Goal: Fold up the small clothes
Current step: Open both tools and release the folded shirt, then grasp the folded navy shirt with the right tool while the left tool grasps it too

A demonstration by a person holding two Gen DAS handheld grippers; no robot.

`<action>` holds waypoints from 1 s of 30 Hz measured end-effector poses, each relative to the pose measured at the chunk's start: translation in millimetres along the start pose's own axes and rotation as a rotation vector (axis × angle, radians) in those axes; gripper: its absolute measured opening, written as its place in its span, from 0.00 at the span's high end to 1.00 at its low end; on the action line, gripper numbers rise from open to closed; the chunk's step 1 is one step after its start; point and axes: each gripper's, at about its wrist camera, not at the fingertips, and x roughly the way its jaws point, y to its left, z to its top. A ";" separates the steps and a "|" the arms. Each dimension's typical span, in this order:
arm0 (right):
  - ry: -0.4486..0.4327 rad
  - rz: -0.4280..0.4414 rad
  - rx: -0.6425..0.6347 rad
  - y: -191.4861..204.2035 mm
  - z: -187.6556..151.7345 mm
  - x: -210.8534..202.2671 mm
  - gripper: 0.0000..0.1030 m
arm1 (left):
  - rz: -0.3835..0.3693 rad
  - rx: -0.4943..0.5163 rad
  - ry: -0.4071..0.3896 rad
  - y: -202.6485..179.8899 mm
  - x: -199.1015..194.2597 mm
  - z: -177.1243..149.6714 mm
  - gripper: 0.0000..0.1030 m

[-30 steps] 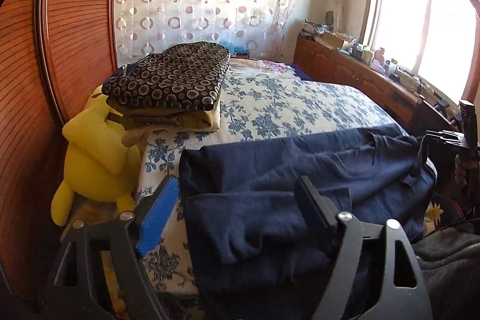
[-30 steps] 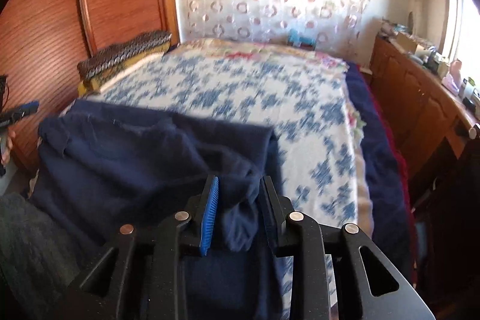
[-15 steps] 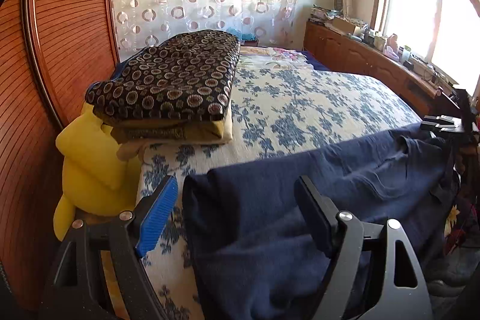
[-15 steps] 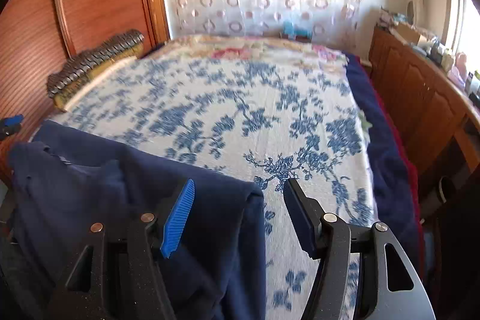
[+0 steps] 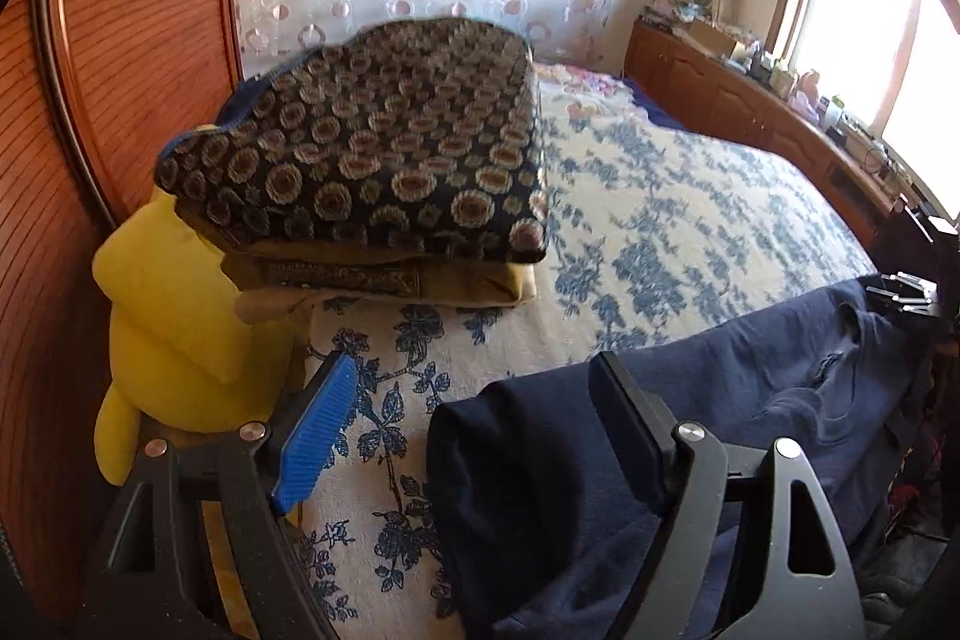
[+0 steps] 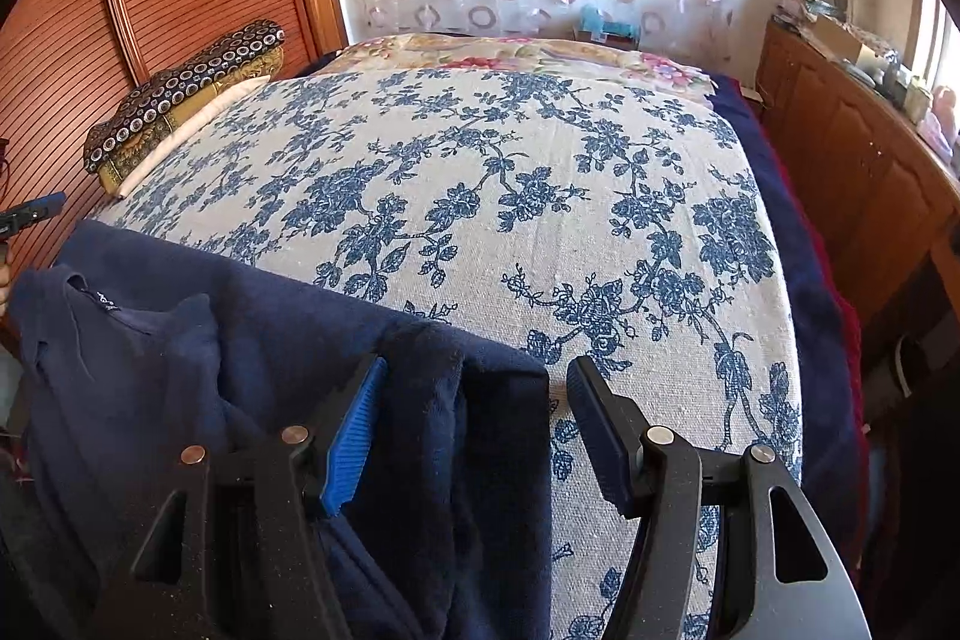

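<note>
Navy garment (image 5: 750, 400) draped along bed (image 6: 540, 196) edge for folding; jaws of both grippers (image 5: 474, 430) (image 6: 468, 430) spread, gripping nothing.

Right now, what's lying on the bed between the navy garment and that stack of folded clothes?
Nothing: in the left wrist view only bare floral bedspread separates the navy garment from the folded stack.

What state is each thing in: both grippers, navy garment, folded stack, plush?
left gripper: open, nothing gripped
right gripper: open, nothing gripped
navy garment: released, spread along the bed's near edge
folded stack: folded, piled
yellow plush: leaning beside the stack
</note>
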 end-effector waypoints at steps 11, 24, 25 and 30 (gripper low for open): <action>-0.005 0.005 0.007 0.0 -2.2 1.5 0.38 | -0.079 -0.029 0.065 -0.3 23.1 -19.4 0.42; -0.005 0.005 0.004 -0.1 -2.7 1.2 0.38 | -0.121 -0.004 0.066 -7.1 23.0 -22.5 0.52; -0.005 0.005 0.004 -0.2 -2.7 1.2 0.38 | -0.120 -0.004 0.065 -6.9 23.2 -22.3 0.52; -0.005 0.005 0.003 -0.3 -2.8 1.2 0.38 | -0.122 0.000 0.060 -7.1 23.0 -22.1 0.64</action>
